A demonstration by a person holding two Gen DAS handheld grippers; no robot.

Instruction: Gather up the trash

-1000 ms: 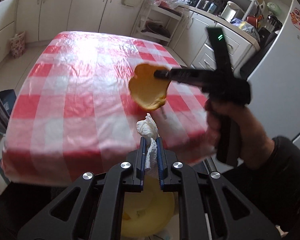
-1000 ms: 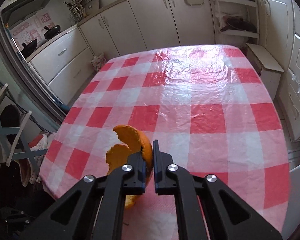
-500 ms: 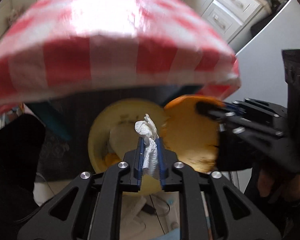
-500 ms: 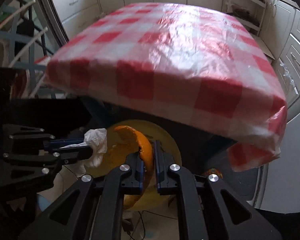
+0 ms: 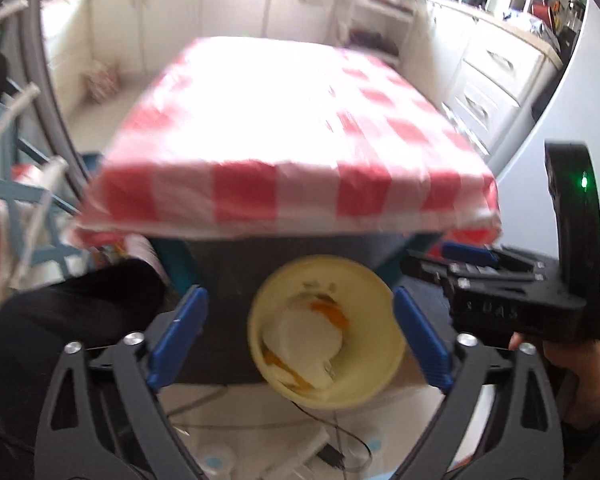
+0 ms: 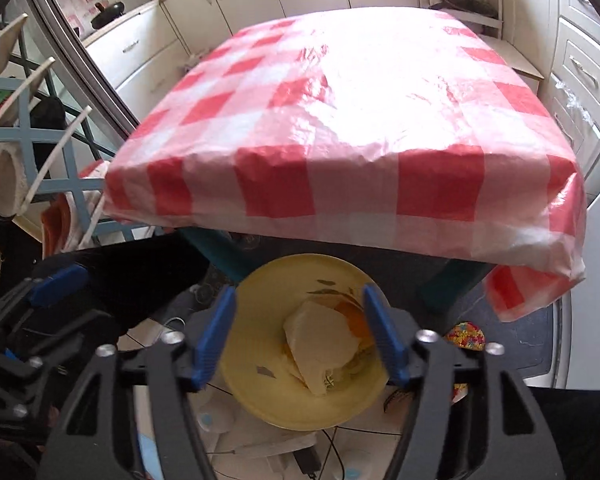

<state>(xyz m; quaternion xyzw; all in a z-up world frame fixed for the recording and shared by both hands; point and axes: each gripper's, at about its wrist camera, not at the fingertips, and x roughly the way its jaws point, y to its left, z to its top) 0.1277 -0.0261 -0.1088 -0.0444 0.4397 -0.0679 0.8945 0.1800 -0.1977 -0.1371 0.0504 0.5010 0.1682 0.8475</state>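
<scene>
Hovering above the yellow bin (image 5: 326, 332), just off the near edge of the checked tabletop (image 5: 284, 128), the left tongs (image 5: 300, 340) have just sprung wide, nothing between them. Tissue and orange peel (image 6: 356, 320) lie directly beneath. The right tongs (image 6: 298, 338), also just opened and empty, hang equally close over it.

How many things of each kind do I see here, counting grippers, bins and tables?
Grippers: 2, the left gripper and the right gripper, both open
Yellow bin: 1
Table with checked cloth: 1
Total: 4
</scene>
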